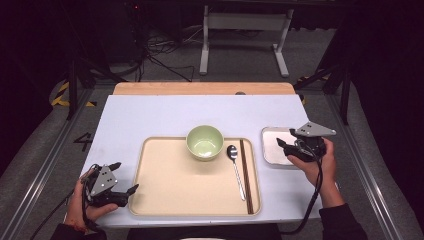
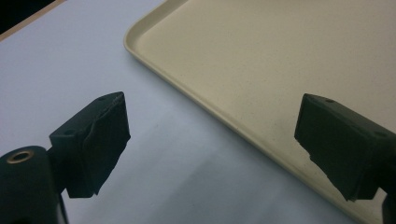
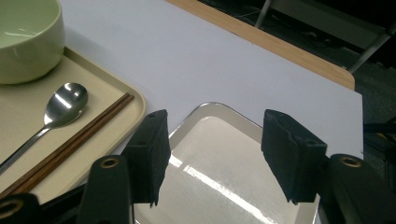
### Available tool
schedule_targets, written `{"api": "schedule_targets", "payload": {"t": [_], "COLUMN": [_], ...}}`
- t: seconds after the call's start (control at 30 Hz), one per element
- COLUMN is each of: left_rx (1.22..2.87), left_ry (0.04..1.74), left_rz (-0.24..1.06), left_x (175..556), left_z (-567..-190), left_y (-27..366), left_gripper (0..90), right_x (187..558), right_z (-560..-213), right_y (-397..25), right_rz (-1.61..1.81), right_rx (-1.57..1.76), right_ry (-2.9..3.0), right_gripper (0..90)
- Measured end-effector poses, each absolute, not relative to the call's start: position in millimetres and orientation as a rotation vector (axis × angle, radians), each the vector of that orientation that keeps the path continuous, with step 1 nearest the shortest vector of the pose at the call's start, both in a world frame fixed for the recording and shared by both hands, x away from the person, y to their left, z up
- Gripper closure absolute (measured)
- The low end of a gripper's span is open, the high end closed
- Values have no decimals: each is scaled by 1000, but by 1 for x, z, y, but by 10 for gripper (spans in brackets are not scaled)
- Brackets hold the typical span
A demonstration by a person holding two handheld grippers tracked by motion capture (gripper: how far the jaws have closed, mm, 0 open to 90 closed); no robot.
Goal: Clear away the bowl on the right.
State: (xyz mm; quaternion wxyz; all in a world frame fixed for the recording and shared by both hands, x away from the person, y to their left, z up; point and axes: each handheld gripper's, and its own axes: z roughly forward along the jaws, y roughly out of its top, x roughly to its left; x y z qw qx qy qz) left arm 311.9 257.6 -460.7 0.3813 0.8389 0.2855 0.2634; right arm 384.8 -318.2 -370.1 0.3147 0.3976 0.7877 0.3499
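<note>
Tool (image 3: 210,154) over shiny rectangular steel tray (image 3: 219,135)

You see a shiny metal dish (image 3: 219,177), glossy ceramic bowl (image 1: 204,141), matt plastic tray (image 1: 192,185), polished steel spoon (image 3: 56,112), wooden chopsticks (image 1: 245,175).

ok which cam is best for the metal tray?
The high view: the whole metal tray shows, right of the beige tray, under the right gripper. The right gripper view shows it close but cropped between open jaws. The left gripper view faces the beige tray.
</note>
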Motion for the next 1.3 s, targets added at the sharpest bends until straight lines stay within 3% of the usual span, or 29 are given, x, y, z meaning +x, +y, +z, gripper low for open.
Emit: {"api": "schedule_targets", "payload": {"t": [0.47,0.9,1.3], "left_rx": [2143,2151,2154], "left_ry": [731,726,725], "left_rz": [673,673,670], "left_x": [313,313,314], "left_z": [-461,-461,-462], "left_y": [258,257,257], "left_gripper": [112,114,114], "right_x": [393,410,419], "right_z": [-387,-417,-434], "right_y": [-357,-399,-411], "right_rz": [858,883,926], "right_rx": [1213,1449,1579], "right_ry": [2040,2021,2030], "right_gripper": [366,383,382]}}
